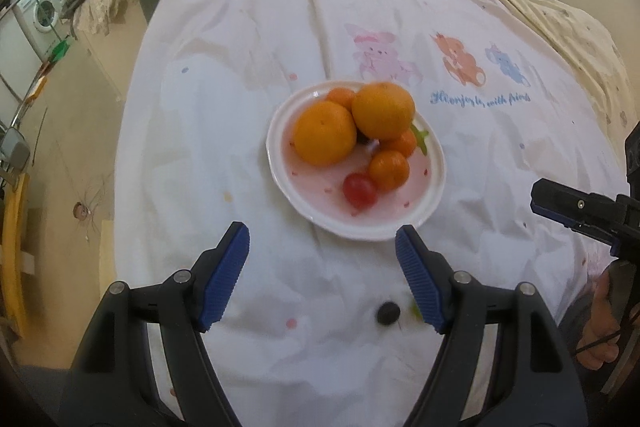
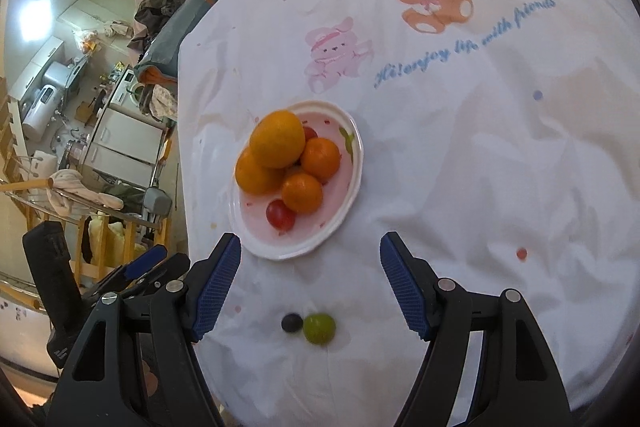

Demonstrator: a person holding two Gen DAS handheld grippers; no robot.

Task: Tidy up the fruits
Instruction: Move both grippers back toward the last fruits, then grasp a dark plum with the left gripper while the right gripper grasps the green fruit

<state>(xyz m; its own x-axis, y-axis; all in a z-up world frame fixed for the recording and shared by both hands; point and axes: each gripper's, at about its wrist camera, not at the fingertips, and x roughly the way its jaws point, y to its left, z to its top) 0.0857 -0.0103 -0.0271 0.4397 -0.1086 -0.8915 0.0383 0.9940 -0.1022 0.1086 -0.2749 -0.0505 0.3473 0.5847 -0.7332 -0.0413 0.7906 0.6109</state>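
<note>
A white plate [image 1: 416,215] [image 2: 344,203] sits on the white sheet and holds two large oranges [image 1: 325,133] [image 2: 277,139], smaller oranges [image 1: 389,170] [image 2: 302,192] and a red cherry tomato [image 1: 359,190] [image 2: 281,214]. On the sheet nearer me lie a small dark fruit [image 1: 388,312] [image 2: 291,323] and a green fruit [image 2: 319,327], which is mostly hidden behind a finger in the left wrist view. My left gripper [image 1: 322,247] is open and empty just short of the plate. My right gripper [image 2: 310,259] is open and empty above the two loose fruits.
The sheet [image 2: 480,147] has cartoon animal prints and blue lettering. The bed's left edge drops to a floor with clutter, a washing machine [image 1: 42,13] and a wooden rack [image 2: 92,239]. The right gripper shows at the right edge of the left wrist view [image 1: 576,211].
</note>
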